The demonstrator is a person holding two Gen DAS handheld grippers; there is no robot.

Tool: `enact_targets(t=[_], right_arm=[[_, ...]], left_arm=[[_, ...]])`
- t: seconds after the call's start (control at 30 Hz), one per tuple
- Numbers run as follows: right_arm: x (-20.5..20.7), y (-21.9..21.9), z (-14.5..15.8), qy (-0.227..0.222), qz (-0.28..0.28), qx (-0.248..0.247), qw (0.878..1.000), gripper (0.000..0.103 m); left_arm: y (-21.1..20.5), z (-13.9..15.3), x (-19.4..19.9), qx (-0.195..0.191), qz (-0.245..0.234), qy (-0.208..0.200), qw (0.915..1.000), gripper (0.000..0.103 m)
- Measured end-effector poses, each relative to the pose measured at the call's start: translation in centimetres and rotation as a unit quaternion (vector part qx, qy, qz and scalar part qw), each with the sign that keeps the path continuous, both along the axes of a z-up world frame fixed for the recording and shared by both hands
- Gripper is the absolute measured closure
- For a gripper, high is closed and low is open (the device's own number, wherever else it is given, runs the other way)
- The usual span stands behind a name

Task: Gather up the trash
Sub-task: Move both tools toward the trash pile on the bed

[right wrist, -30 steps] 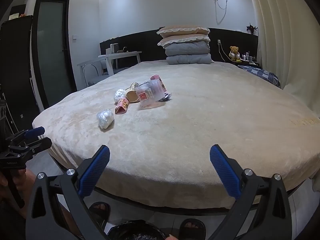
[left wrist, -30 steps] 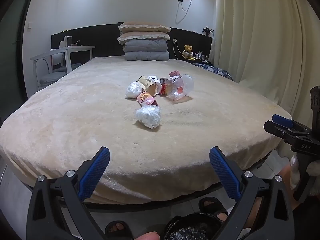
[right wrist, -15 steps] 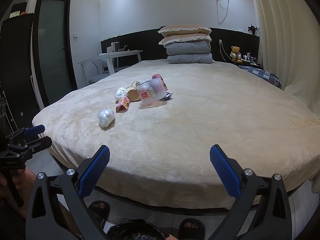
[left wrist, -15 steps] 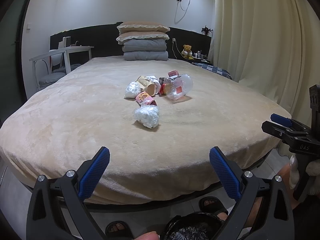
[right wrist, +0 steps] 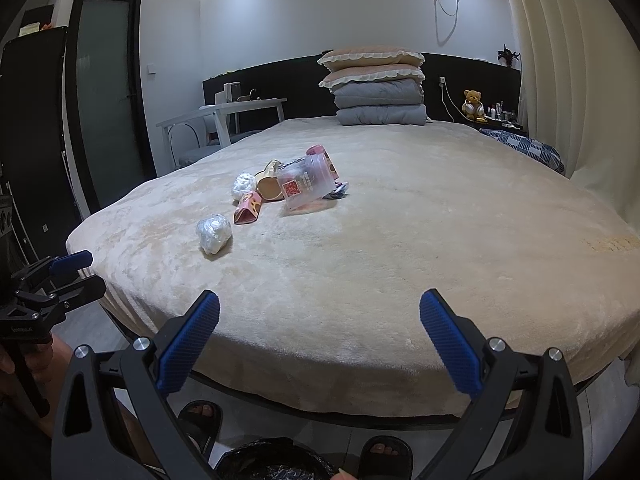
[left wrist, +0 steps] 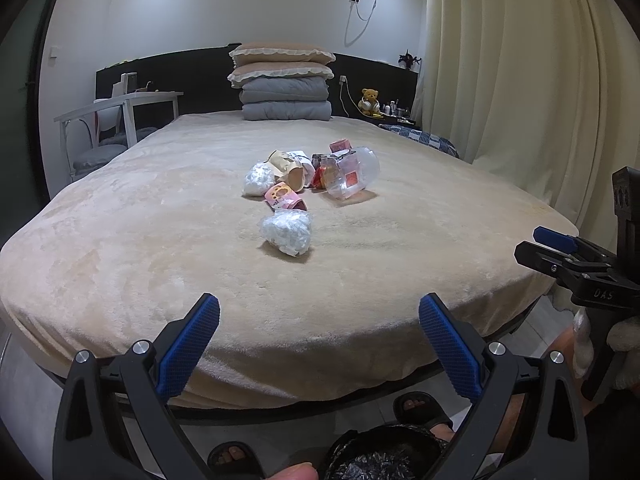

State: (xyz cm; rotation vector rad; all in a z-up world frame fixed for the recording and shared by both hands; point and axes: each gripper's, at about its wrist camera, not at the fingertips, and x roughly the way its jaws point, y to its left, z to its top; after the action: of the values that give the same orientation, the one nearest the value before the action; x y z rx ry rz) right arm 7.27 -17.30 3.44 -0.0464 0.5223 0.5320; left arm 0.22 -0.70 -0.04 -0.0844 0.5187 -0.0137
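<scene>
Both jaws wide, trash [left wrist: 308, 184] untouched.

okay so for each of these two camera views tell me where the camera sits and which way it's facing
Left wrist: sits on the left gripper at the bed's foot, facing the headboard over the trash pile; shows its open blue fingers, the right gripper at right, sandalled feet below.
Right wrist: sits on the right gripper, further right, facing the same way; shows the left gripper at left, feet below.
Shared: the bed, the crumpled plastic wad, stacked pillows, the black-lined bin.
</scene>
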Motion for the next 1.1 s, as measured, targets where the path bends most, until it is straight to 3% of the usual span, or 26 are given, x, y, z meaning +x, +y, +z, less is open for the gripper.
enact_targets(t=[0.8,1.1], right_arm=[[0.9,-0.3,0.7,0.011,-0.001,0.015,1.000,0.003],[2.5,-0.4,0.9,0.027,-0.011,0.024,0.999,0.003]], left_arm=[[-0.7,-0.1,0.8,-0.007,-0.020,0.014,0.9997,0.006],[0.3,0.0,1.9,-0.034,-0.017,0.017,0.9991,0.006]])
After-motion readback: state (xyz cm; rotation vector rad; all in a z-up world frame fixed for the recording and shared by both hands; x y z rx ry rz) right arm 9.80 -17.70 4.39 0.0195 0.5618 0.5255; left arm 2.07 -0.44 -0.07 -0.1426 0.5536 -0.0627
